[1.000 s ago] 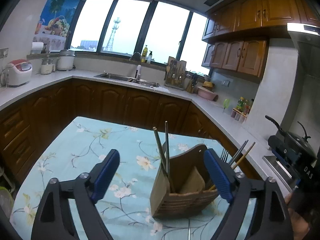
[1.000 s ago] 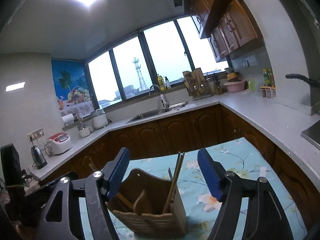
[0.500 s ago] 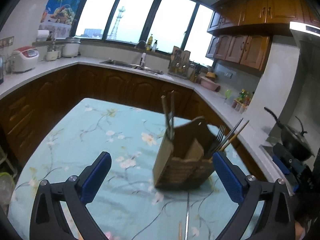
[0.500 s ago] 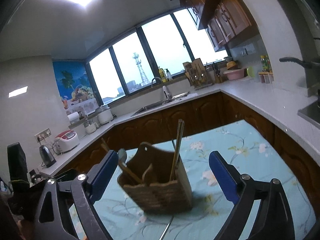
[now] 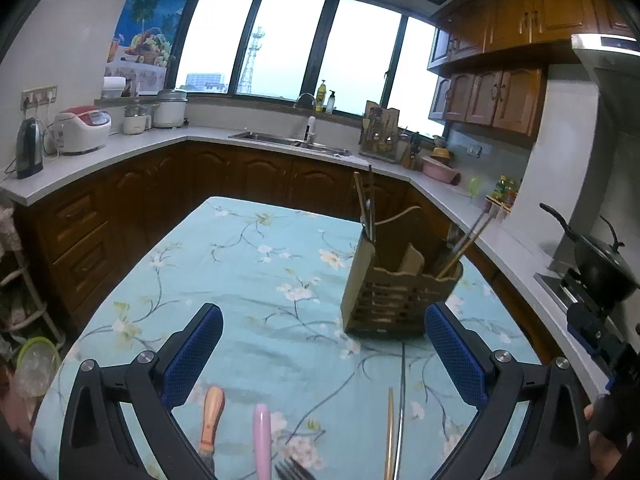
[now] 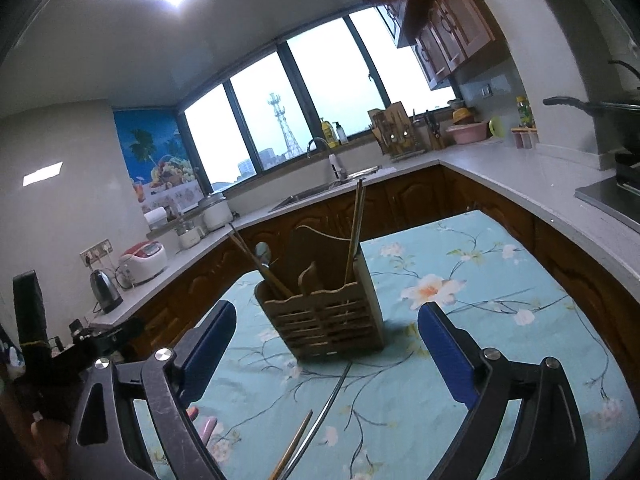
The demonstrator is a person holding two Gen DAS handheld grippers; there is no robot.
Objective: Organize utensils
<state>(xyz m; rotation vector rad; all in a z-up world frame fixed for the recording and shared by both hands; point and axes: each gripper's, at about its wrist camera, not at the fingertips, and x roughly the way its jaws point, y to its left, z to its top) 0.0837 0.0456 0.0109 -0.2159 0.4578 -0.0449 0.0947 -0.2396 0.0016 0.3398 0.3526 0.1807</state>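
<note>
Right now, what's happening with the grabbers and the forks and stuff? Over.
Both grippers open, empty. Wooden holder upright, partly filled. Loose utensils on tablecloth. Nothing blocking.

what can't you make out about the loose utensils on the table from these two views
- Orange-handled utensil, left wrist view: working end cut off by the bottom edge.
- Pink-handled utensil, same view: head cut off likewise; right wrist view shows only a tip behind the right gripper finger.
- Fork: only tines show.
- Wooden utensil holder: contents hidden below the slatted wall.
</note>
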